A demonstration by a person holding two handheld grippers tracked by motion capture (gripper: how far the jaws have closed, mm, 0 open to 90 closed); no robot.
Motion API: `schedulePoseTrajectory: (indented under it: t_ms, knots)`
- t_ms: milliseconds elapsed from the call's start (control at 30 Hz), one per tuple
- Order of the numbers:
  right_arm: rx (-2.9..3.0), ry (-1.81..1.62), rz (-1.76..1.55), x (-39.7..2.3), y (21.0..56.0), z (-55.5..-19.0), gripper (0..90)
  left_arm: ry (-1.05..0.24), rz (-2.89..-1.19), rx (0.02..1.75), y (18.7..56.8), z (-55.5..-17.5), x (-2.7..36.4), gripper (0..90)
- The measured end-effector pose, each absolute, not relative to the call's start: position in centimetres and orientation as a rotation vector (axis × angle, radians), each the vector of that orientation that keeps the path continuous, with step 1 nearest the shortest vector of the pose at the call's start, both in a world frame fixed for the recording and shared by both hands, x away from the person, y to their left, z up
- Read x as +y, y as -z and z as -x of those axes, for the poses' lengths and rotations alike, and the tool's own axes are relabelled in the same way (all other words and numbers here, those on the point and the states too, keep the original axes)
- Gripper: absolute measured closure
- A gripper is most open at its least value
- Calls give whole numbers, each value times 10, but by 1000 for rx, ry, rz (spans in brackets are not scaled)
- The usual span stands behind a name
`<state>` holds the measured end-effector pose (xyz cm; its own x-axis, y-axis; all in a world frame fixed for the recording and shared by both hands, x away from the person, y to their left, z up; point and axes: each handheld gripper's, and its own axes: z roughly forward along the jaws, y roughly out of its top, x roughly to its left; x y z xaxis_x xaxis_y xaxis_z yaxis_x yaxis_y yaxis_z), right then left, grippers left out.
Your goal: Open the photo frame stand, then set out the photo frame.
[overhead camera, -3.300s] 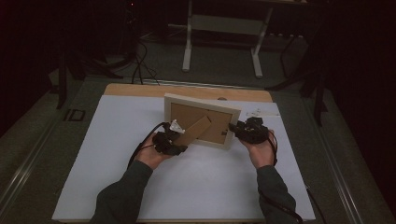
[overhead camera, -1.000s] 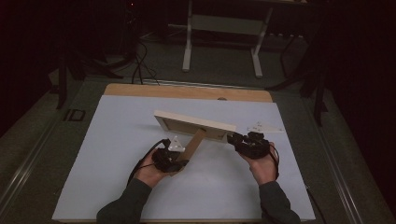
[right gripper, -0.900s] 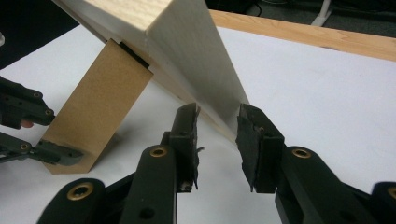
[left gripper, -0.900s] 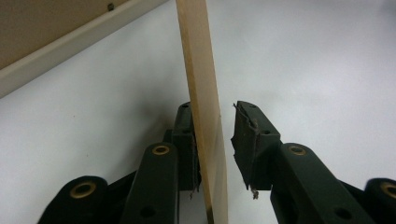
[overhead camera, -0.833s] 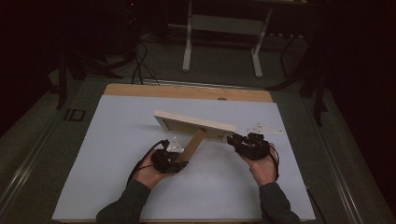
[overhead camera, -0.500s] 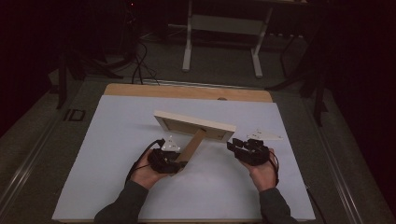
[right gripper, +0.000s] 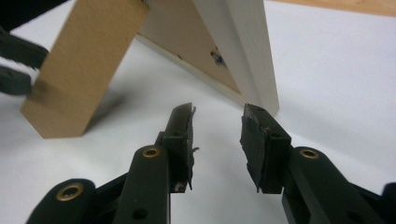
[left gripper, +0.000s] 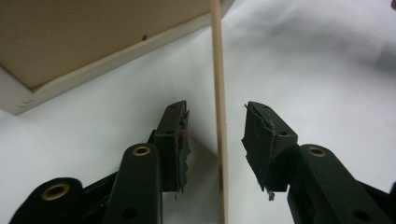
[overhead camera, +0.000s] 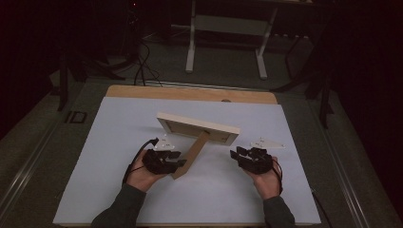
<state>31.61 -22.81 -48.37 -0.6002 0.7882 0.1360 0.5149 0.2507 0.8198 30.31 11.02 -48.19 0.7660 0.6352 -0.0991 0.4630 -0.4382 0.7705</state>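
A pale wooden picture frame (overhead camera: pixel 197 128) stands back-side toward me on the white table cover (overhead camera: pixel 119 142), leaning on its flat wooden prop leg (overhead camera: pixel 192 154). My left gripper (overhead camera: pixel 179 159) is at the foot of that leg. In the left gripper view the jaws (left gripper: pixel 215 116) have just been opening, and the leg's thin edge (left gripper: pixel 217 70) stands between them with a gap on each side. My right gripper (overhead camera: pixel 235 154) is apart from the frame's right end. Its jaws (right gripper: pixel 217 114) have just been opening with nothing between them, facing the frame's corner (right gripper: pixel 247 51) and the leg (right gripper: pixel 84 65).
A bare wooden strip of table (overhead camera: pixel 190 92) runs along the far edge. Beyond it on the dark floor are a white metal stand (overhead camera: pixel 225 28) and cables (overhead camera: pixel 142 61). Dark surroundings border the table on both sides.
Earlier both grippers held the frame upright. Now it rests on its prop leg, the left jaws have let go of the leg, and the right gripper has drawn back toward me from the frame.
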Motion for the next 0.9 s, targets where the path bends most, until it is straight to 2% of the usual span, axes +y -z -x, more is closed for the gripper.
schedulePoseTrajectory:
  t_ms: [900]
  knots:
    - [2184,-1272,-1268,-245,488,-318,624,-305,-1921,949,466,-306,145,572]
